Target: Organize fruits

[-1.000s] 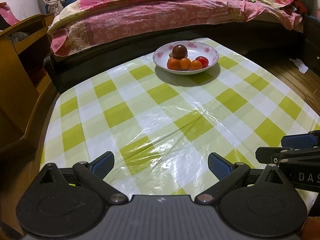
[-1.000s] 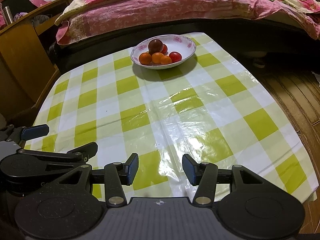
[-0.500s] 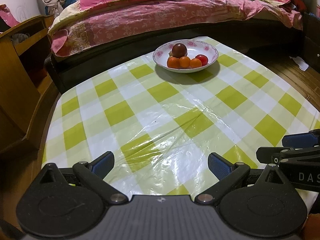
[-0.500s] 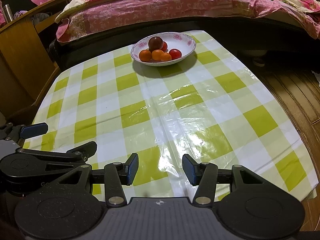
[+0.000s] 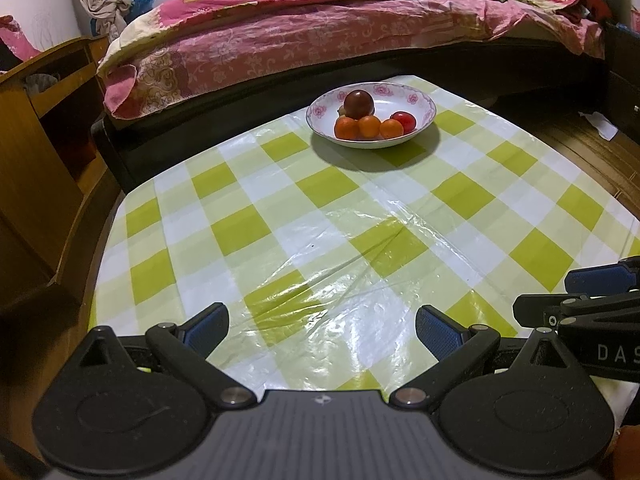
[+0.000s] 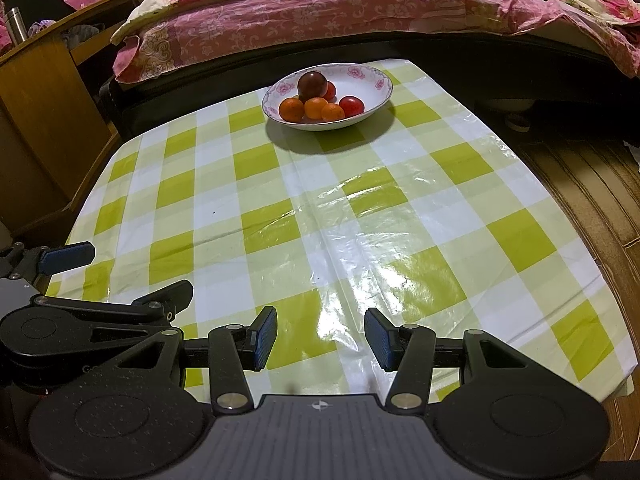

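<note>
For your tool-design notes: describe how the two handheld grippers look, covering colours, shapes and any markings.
Both are matte black plastic. The left gripper has round speckled discs at its base, angled linkage arms with silver pivot pins, a ribbed grey centre and blue ribbed pads. The right gripper matches it, with flat blue pads. Its side shows white letters "DAS" in the left wrist view. No cables or sleeves are visible.

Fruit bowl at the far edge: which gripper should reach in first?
Right, marginally. The bowl lies nearly straight ahead of the right gripper; from the left gripper it sits right of centre. Both are open, empty and far back.
</note>
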Action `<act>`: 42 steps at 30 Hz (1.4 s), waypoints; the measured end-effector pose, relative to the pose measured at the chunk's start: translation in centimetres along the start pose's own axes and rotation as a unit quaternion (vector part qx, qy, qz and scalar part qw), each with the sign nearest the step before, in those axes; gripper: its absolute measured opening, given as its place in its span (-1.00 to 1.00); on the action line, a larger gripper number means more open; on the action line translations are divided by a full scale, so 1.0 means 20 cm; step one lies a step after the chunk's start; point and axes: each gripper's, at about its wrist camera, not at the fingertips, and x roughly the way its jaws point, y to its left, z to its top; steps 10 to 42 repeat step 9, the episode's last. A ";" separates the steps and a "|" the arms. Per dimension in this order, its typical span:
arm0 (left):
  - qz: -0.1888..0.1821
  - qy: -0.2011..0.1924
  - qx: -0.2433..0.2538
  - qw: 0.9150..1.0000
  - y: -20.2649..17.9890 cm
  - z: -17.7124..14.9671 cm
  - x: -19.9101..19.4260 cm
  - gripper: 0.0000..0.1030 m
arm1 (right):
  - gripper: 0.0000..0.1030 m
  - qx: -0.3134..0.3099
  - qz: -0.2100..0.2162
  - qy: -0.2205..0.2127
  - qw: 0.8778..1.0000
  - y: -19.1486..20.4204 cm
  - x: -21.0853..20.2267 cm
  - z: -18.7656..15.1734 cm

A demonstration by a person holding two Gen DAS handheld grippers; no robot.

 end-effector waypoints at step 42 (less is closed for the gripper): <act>0.002 -0.005 -0.003 1.000 0.00 0.00 -0.01 1.00 | -0.06 0.001 -0.001 -0.003 1.000 0.00 0.00 0.00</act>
